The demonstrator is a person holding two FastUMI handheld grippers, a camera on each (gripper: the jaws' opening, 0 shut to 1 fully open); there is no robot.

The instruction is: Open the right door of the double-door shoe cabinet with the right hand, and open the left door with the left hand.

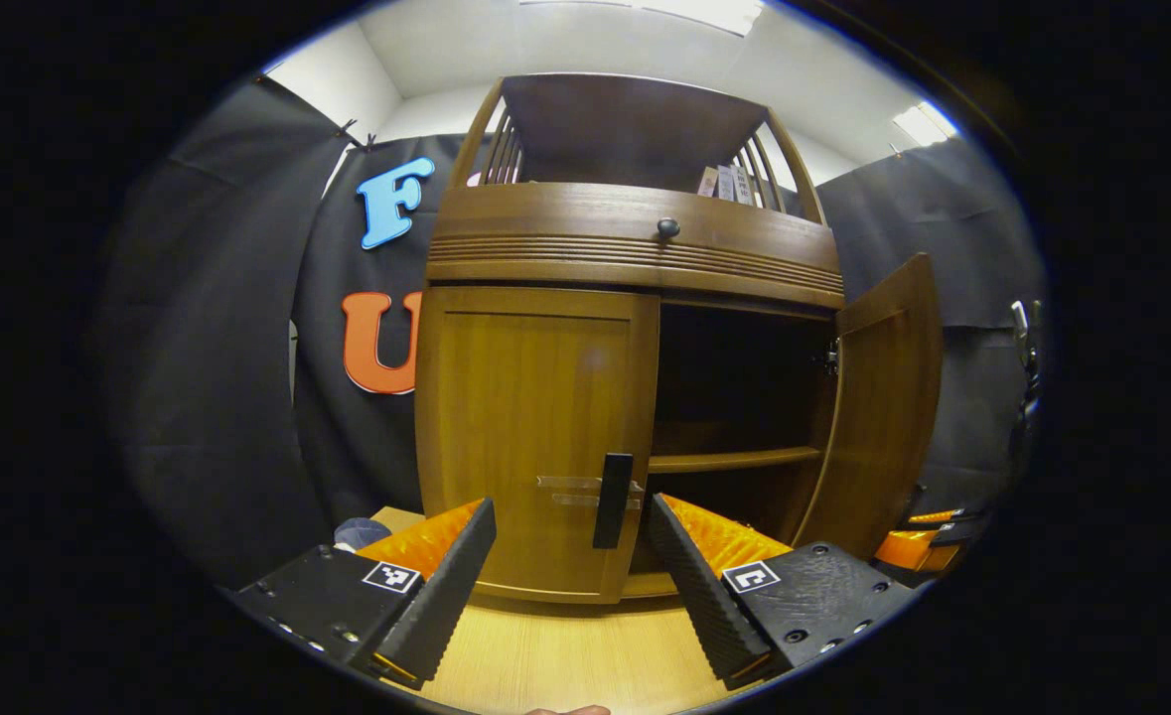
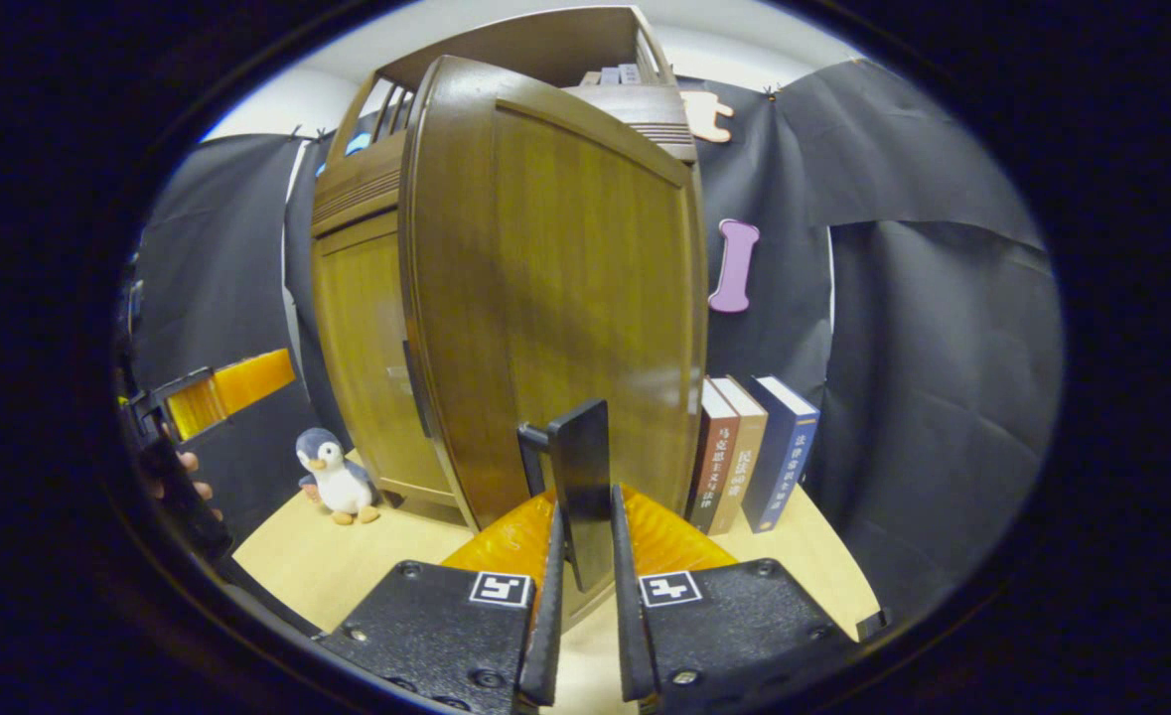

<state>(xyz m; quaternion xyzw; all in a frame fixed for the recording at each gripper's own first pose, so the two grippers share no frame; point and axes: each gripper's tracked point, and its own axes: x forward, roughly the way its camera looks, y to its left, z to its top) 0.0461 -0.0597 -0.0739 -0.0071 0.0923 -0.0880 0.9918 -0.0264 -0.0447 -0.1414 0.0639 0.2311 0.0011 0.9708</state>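
Currently, in the left gripper view, the left claw (image 1: 570, 566) is held wide open with nothing between its fingers. The left door (image 1: 535, 437) of the shoe cabinet (image 1: 635, 238) is seen closed, straight ahead of that claw. Its dark handle (image 1: 613, 500), a bar with its long axis upright, lies near the door's inner edge, ahead of the gap between the two fingers and slightly toward the right one. No contact with the handle is observed. The left claw is judged the nearer one for this door, and the coming move turns on bringing the fingers forward to either side of the upright bar.

Further right, the right door (image 1: 883, 397) is seen swung well open, the shelf (image 1: 734, 459) inside exposed. In the right gripper view, the right claw (image 2: 582, 556) is closed upon the right door's handle (image 2: 577, 477), also upright, both fingers pressing its faces. Books (image 2: 749, 452) stand on the counter (image 2: 804, 556) beside the cabinet.
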